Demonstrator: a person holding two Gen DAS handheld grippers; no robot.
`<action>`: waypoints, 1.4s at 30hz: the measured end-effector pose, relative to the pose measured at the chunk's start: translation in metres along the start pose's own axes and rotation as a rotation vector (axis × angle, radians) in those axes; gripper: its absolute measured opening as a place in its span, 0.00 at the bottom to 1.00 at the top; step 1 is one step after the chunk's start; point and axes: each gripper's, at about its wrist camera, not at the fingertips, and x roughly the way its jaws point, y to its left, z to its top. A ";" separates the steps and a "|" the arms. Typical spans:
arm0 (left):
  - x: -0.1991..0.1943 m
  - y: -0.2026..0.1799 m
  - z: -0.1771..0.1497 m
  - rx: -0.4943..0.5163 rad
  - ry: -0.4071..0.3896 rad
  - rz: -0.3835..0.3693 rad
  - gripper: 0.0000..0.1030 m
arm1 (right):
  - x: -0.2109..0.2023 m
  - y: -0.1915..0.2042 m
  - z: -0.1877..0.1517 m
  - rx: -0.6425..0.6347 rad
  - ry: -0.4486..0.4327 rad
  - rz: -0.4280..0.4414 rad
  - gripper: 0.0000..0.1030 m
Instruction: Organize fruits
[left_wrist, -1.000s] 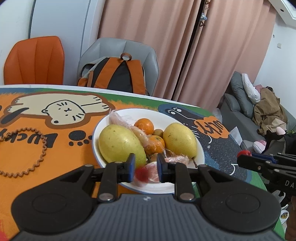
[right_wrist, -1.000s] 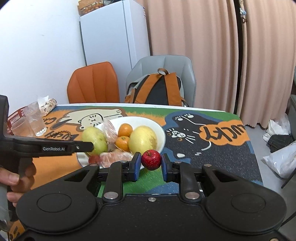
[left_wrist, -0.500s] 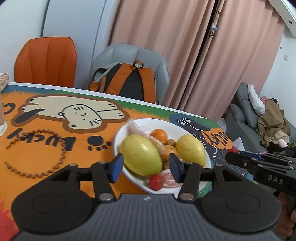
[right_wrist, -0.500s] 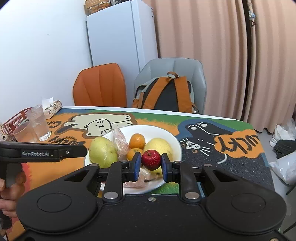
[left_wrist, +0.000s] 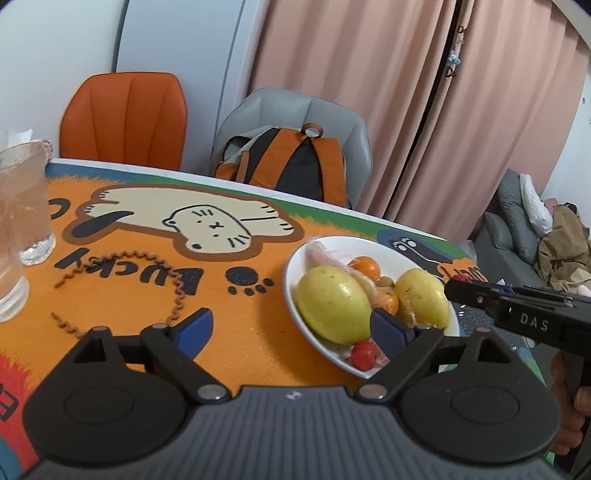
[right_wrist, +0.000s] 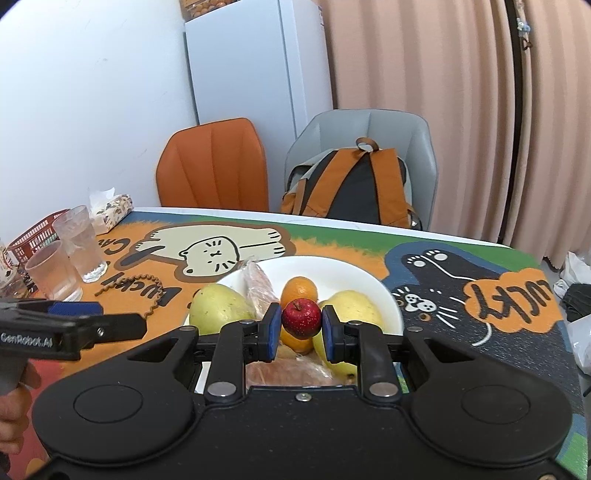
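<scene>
Right gripper (right_wrist: 301, 328): blue pads clamped on a small red apple (right_wrist: 301, 318), held above the near side of the white bowl (right_wrist: 384, 295).
Left gripper (left_wrist: 291, 328): jaws opening, already wide apart, nothing between the pads; one blue pad hangs over the orange mat, the other over the bowl's near rim.
Small red fruits: two; one in the right gripper, one (left_wrist: 364, 355) lying in the bowl at its near edge, just beside the left gripper's inner pad.
Large yellow-green fruits: two in the bowl (left_wrist: 332, 310) (left_wrist: 423, 299), one on either side of the heap.
Oranges: at least two (left_wrist: 365, 266) (right_wrist: 299, 290) between the large fruits; one more partly hidden beneath.
Plastic-wrapped pink pieces: one (right_wrist: 260, 284) leaning at the bowl's far side, another at the near side; exact count cannot be told.
Bowls: one, on the cartoon-cat table mat (left_wrist: 207, 221).
Glasses: two (right_wrist: 79, 253) (right_wrist: 55, 269) at the table's left side, well apart from the bowl.
Chairs: two, an orange chair (right_wrist: 216, 166) and a grey chair (right_wrist: 365, 125) that holds an orange-and-black backpack (right_wrist: 354, 184).
Hands: one grips each tool's handle at the frame edges.
</scene>
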 end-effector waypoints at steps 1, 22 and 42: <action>-0.001 0.001 -0.001 -0.001 0.000 0.003 0.89 | 0.002 0.002 0.001 -0.002 0.001 0.004 0.21; -0.017 0.014 -0.010 -0.021 0.005 0.016 0.90 | -0.006 0.016 0.000 0.039 0.001 0.032 0.44; -0.047 0.011 -0.015 -0.007 -0.010 -0.005 0.96 | -0.055 0.028 -0.019 0.075 0.009 0.009 0.85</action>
